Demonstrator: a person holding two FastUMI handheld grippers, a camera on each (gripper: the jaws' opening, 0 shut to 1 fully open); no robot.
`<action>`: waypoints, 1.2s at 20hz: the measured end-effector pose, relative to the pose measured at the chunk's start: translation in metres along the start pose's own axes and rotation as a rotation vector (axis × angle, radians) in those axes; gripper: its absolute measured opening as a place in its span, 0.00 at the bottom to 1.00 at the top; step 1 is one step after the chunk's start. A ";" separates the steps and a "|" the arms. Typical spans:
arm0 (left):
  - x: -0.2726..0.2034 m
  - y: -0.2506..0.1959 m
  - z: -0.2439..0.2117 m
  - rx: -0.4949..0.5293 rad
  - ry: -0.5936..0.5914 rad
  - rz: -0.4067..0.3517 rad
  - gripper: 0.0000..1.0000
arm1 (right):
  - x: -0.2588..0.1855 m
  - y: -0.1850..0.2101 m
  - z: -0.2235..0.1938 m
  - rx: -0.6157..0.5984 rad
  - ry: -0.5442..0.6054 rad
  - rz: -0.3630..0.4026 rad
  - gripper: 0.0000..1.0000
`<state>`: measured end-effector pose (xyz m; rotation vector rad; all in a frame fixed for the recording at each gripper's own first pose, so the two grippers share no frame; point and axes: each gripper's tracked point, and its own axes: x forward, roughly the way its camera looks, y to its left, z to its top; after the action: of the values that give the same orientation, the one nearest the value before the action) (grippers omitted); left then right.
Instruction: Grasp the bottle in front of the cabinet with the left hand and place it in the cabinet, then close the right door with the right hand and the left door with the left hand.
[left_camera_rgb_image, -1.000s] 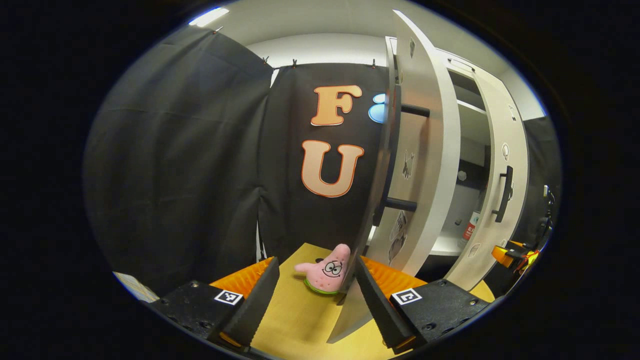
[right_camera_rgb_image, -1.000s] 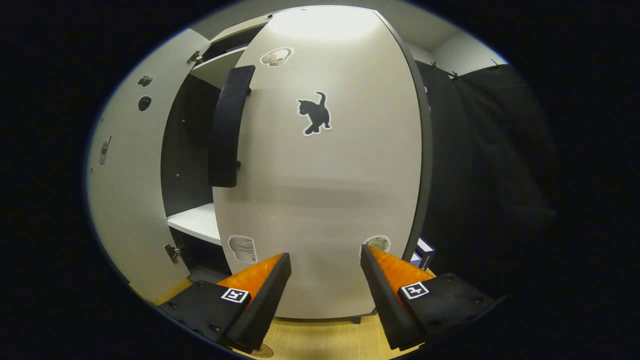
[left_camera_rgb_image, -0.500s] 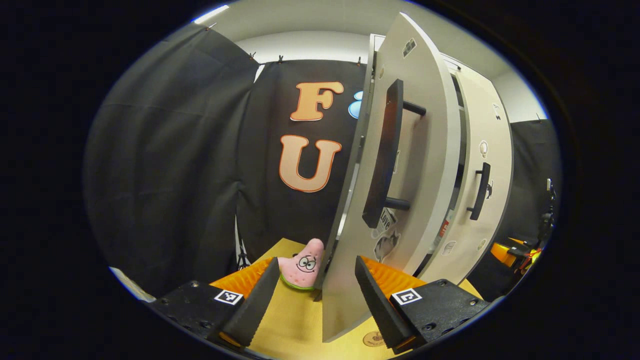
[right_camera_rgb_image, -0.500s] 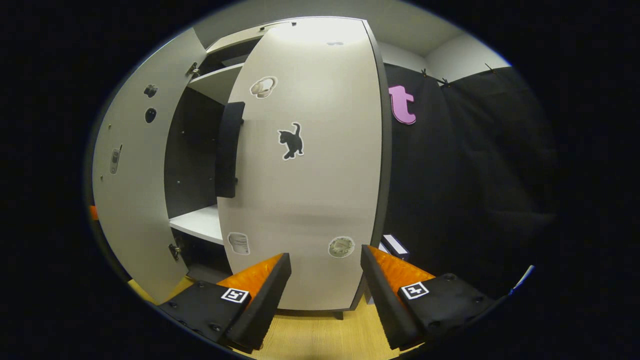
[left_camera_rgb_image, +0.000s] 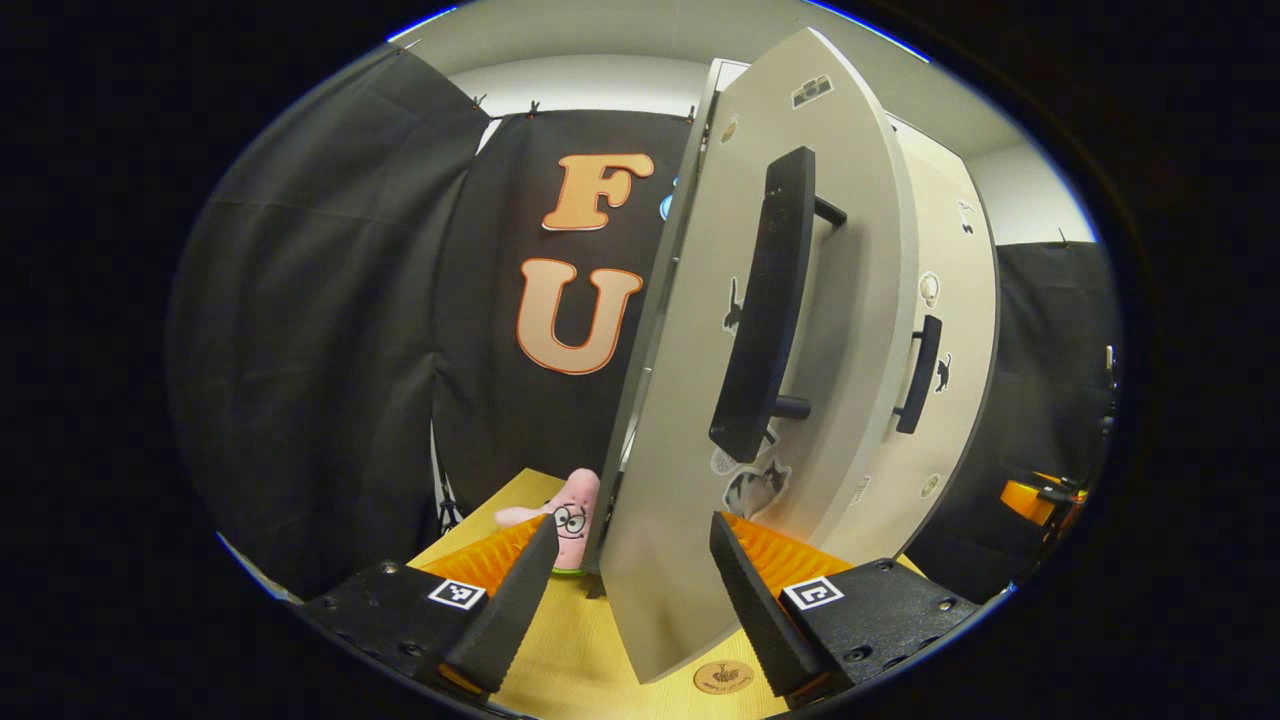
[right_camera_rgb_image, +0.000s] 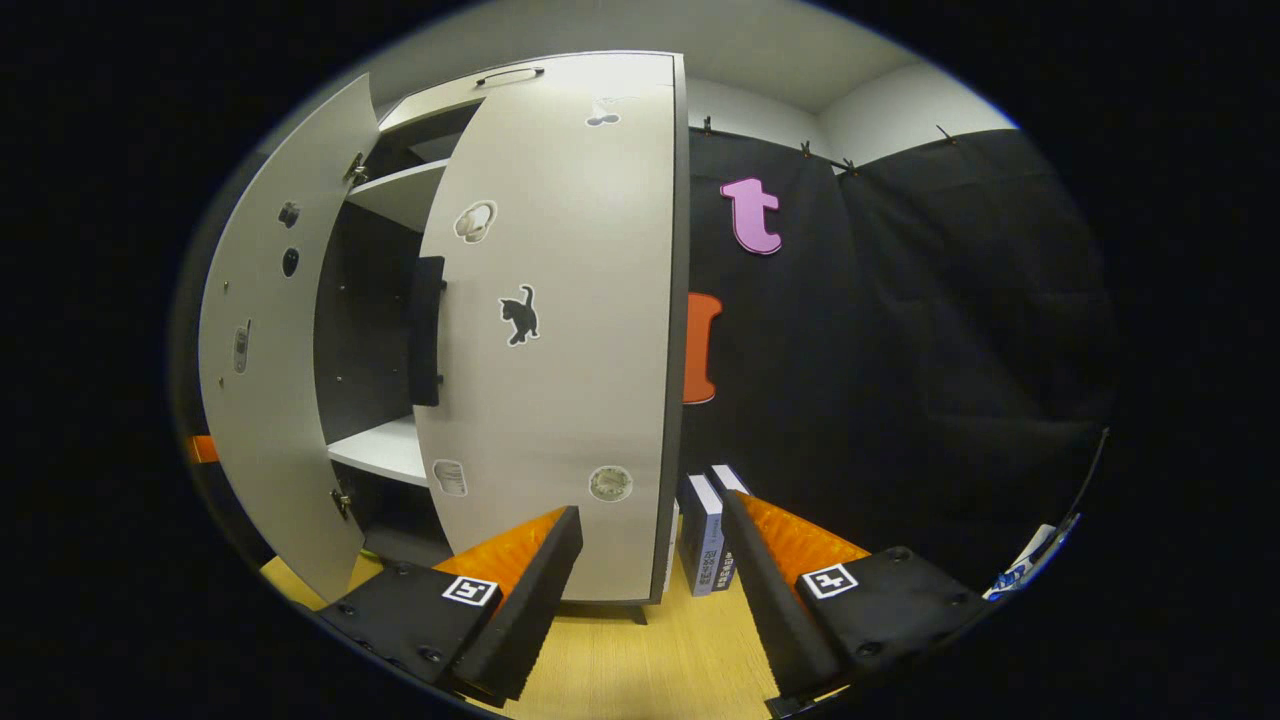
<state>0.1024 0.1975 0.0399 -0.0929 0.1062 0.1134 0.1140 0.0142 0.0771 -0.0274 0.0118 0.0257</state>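
I judge I am closing the left door (left_camera_rgb_image: 690, 420) now, with my left gripper (left_camera_rgb_image: 625, 590) wide open, holding nothing, the right gripper (right_camera_rgb_image: 650, 590) likewise, and next I must push it fully flush beside the right door (right_camera_rgb_image: 560, 380).

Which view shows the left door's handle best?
Left gripper view: the left door faces the camera, its black handle shown in full, close up. The right gripper view catches that door's inner face, so its handle is hidden there.

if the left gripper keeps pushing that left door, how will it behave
The left door looks like a rigid flat panel, so it should probably swing as one piece without flexing. It hangs on hinges, so a light push likely suffices. The left gripper has open jaws straddling its lower edge; the smooth face might let them slide.
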 end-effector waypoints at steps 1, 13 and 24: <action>0.002 -0.005 -0.001 0.002 0.001 -0.011 0.97 | -0.004 -0.004 0.000 0.000 0.000 -0.006 0.95; 0.052 -0.076 -0.012 -0.007 0.004 -0.161 0.89 | -0.037 -0.045 0.014 0.001 -0.028 -0.068 0.94; 0.122 -0.095 -0.006 0.053 -0.047 -0.153 0.93 | -0.047 -0.073 0.014 -0.003 -0.028 -0.124 0.95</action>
<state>0.2340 0.1161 0.0291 -0.0453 0.0544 -0.0397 0.0688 -0.0595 0.0939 -0.0309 -0.0184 -0.0980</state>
